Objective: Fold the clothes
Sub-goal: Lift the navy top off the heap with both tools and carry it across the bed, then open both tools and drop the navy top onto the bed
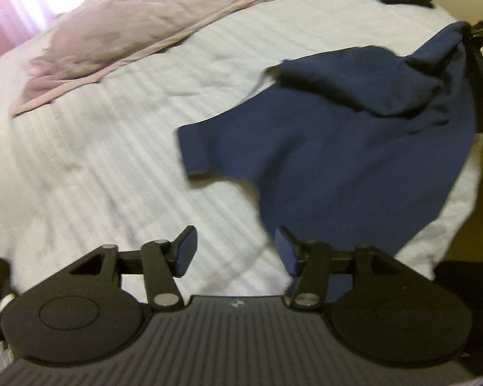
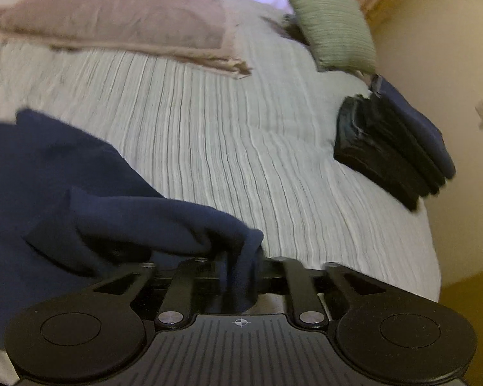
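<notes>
My left tool (image 1: pixel 236 252) hangs wide over the near side of the bed (image 1: pixel 119 148), its 2 fingers (image 1: pixel 186 251) well apart with nothing between them; the right-hand finger sits just at the near edge of the navy shirt (image 1: pixel 354 160). The shirt lies partly spread on the bed's pale ribbed cover, with 1 short sleeve pointing toward the bed's middle.

My right tool (image 2: pixel 238 263) is clamped on a bunched corner of the navy shirt (image 2: pixel 80 199), the cloth pinched between the jaws and draping down over them. From the left wrist view, that corner is lifted off the bed at the shirt's far right, where the right tool (image 1: pixel 481 29) shows only at the frame edge.

Beyond the shirt, across the bed, lies a pink pillow (image 2: pixel 119 22). A green cushion (image 2: pixel 335 29) stands at the bed's far right corner, and a stack of dark folded clothes (image 2: pixel 393 148) rests on the bed just in front of it, well apart from the shirt. Both views are somewhat blurred.
</notes>
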